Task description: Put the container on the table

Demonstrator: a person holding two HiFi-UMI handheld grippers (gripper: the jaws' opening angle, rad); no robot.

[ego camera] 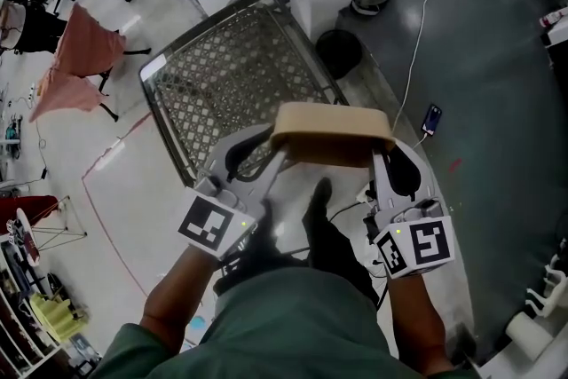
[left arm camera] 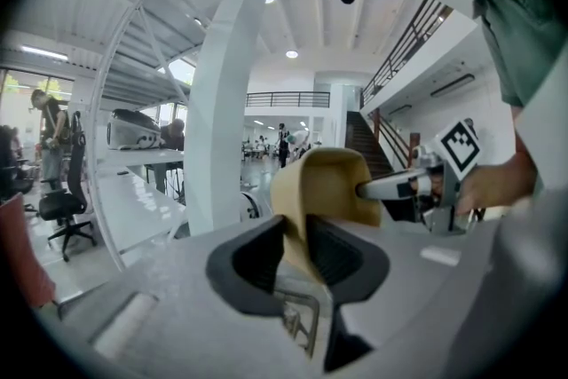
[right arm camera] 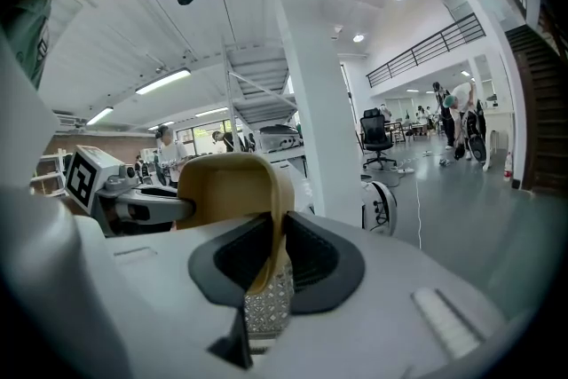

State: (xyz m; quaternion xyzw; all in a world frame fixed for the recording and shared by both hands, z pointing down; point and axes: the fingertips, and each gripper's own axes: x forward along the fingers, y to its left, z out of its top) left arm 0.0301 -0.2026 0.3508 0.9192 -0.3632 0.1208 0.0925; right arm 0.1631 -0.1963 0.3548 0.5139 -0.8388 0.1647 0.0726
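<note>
While it hangs over the wire mesh basket [ego camera: 222, 75], the tan container [ego camera: 330, 129] is held at 2 ends: left gripper [ego camera: 272, 148] jaws clamped on one wall, right gripper [ego camera: 382, 152] jaws clamped on the other.

Green short-sleeved shirt [ego camera: 302, 324]. Pale grey plastic left gripper [ego camera: 279, 153] and right gripper [ego camera: 382, 157]: black pads [left arm camera: 253, 255], white cubes [ego camera: 213, 225] with black square markers.

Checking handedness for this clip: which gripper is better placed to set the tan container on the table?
Neither alone. The left gripper and right gripper each clamp an opposite end of the container, above the mesh cart; both should lower together.
</note>
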